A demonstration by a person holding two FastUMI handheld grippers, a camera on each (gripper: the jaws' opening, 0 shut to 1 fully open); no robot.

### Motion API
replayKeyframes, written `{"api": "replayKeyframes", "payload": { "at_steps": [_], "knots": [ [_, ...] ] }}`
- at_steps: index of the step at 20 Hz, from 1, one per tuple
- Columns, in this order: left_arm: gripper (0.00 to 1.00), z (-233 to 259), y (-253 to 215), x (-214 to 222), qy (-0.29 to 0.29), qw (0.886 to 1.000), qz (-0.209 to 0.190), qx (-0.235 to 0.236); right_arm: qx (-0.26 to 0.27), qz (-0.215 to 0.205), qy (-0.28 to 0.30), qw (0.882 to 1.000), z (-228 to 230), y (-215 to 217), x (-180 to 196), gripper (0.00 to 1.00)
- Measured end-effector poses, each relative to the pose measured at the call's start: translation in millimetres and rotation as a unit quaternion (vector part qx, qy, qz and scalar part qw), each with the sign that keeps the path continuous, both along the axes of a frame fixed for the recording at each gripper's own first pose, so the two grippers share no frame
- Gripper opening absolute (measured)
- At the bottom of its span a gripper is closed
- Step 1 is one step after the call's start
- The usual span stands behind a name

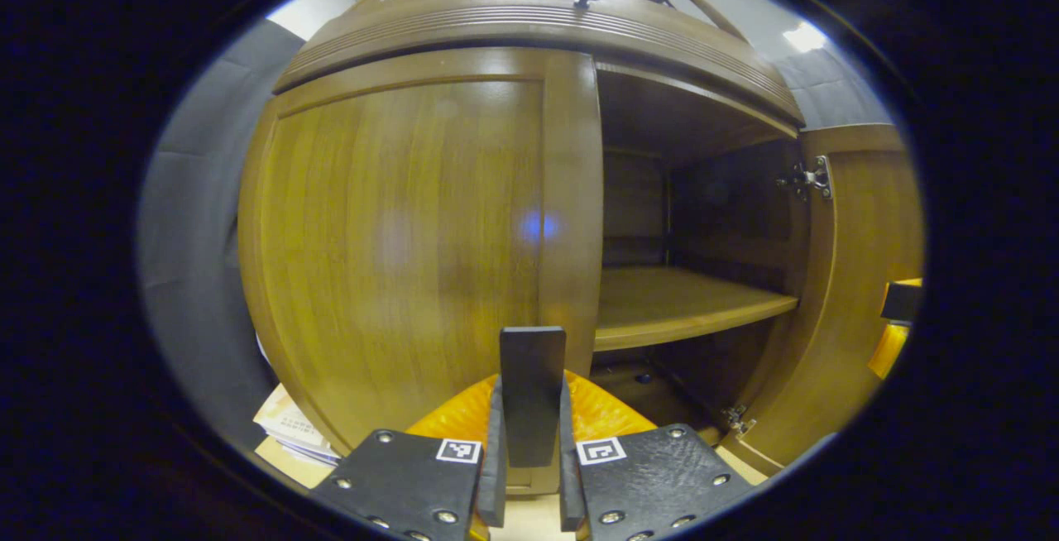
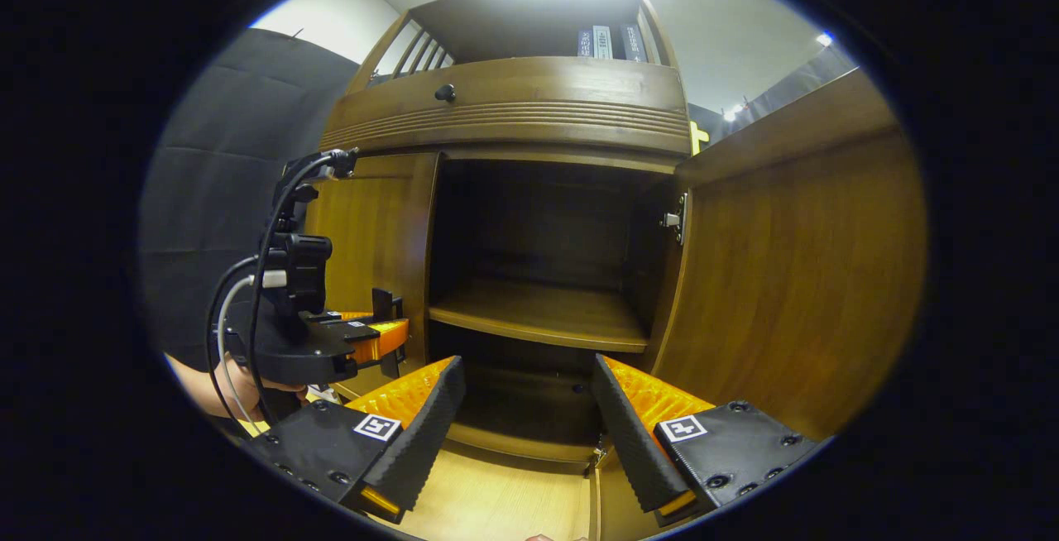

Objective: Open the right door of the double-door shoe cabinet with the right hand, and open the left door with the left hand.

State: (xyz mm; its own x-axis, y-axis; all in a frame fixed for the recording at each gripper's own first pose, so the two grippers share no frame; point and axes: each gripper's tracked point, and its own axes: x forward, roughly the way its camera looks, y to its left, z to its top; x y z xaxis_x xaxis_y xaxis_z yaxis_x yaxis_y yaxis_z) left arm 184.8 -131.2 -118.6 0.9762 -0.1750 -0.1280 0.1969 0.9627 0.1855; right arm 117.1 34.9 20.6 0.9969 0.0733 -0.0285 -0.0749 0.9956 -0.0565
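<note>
In the left gripper view, the left claw (image 1: 530, 483) sits at bottom centre, its two black pads pressed on a dark flat upright handle (image 1: 532, 392) at the free edge of the closed brown wooden left door (image 1: 397, 251), which takes up the middle-left of the frame. To its right the cabinet interior gapes, with a bare wooden shelf (image 1: 678, 305) and the swung-out right door (image 1: 860, 276) at the far right edge.

In the right gripper view, the right claw (image 2: 528, 417) spreads wide with nothing between its fingers, facing the open compartment. The right door (image 2: 794, 276) stands out on the right; the left claw (image 2: 385, 334) meets the left door's (image 2: 372, 235) edge at left.
</note>
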Motion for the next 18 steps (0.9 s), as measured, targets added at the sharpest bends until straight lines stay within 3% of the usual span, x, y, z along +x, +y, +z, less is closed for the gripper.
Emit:
{"api": "replayKeyframes", "payload": {
  "at_steps": [3, 18],
  "knots": [
    [0.27, -2, 2, -1, 0.009, 1.000, -0.002, -0.012, 0.004, -0.006, 0.002, 1.000, -2, -2, 0, 0.97],
    [0.29, 3, 5, -26, 0.029, 0.999, -0.031, -0.023, 0.011, -0.046, 0.022, 0.999, 0, -3, -14, 0.97]
  ]
}}
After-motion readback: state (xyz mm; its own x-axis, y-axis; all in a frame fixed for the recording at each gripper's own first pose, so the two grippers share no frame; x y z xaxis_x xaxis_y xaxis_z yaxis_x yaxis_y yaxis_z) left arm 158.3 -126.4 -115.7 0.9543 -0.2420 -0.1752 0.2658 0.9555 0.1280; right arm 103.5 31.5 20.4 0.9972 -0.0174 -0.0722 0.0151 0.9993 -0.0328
